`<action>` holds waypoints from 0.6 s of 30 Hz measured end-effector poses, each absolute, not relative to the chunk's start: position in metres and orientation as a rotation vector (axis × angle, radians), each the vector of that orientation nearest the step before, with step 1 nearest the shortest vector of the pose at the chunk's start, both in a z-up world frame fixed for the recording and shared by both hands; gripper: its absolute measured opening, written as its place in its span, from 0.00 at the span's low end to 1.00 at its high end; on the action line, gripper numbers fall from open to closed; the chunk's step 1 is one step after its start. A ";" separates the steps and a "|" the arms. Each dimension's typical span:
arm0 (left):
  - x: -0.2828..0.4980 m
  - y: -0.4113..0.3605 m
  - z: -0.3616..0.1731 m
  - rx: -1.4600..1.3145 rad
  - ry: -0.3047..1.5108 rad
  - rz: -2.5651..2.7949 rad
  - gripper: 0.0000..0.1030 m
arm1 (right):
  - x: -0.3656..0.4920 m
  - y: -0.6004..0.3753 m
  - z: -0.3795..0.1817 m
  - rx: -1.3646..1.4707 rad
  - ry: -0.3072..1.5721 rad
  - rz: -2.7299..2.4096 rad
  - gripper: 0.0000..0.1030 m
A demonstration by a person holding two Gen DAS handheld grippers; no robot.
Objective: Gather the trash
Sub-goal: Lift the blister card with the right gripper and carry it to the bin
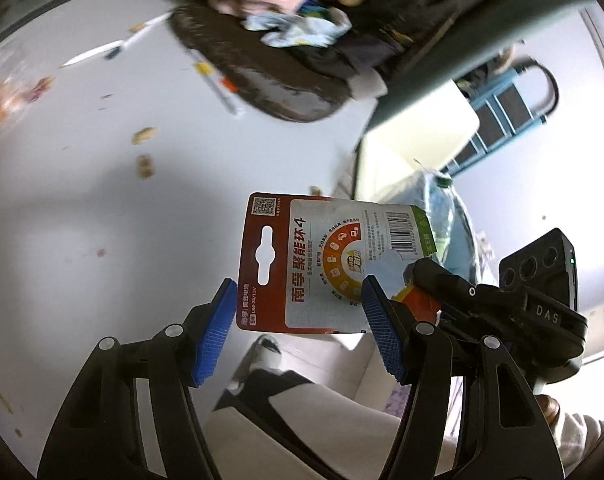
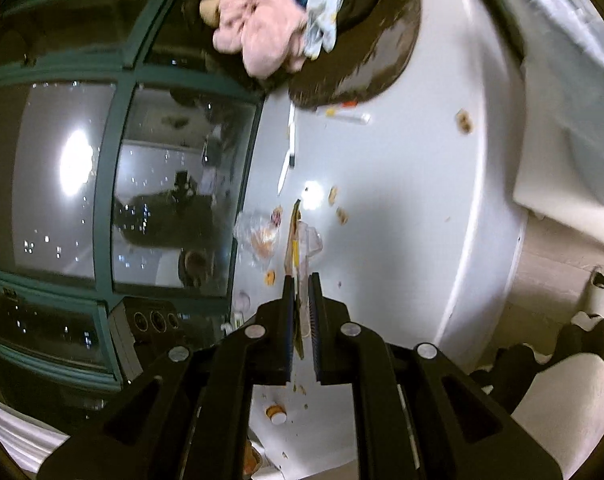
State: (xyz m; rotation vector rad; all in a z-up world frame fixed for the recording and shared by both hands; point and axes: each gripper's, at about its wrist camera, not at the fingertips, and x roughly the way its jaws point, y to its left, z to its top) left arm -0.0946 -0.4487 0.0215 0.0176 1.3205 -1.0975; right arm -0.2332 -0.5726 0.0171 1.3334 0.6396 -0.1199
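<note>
A red and white battery package card (image 1: 326,264) hangs over the edge of the white round table (image 1: 82,220). My right gripper (image 1: 416,280) comes in from the right and is shut on the card's torn corner. In the right wrist view the same card (image 2: 295,236) shows edge-on, pinched between the pads of my right gripper (image 2: 301,280). My left gripper (image 1: 298,282) stands open just below and in front of the card, and its blue pads (image 1: 216,332) do not press on it. A clear trash bag (image 1: 448,216) with a bottle inside sits beyond the table edge.
Crumbs (image 1: 144,166), pens (image 1: 94,54) and a crumpled clear wrapper (image 2: 258,236) lie on the table. A brown mat (image 1: 262,84) carries a pile of clothes (image 2: 262,40). An orange pill bottle (image 2: 276,414) lies near the table's edge. The person's leg (image 2: 562,392) is below, dark windows (image 2: 102,180) on the left.
</note>
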 end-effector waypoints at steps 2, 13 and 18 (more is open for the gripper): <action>-0.103 -0.467 0.024 0.033 1.320 -1.119 0.59 | -0.248 -0.588 0.017 1.343 0.613 -0.137 0.09; -0.167 -0.584 0.047 0.129 1.255 -1.239 0.59 | -0.329 -0.680 0.037 1.343 0.479 -0.211 0.09; -0.198 -0.634 0.048 0.181 1.256 -1.319 0.59 | -0.371 -0.713 0.039 1.364 0.416 -0.280 0.09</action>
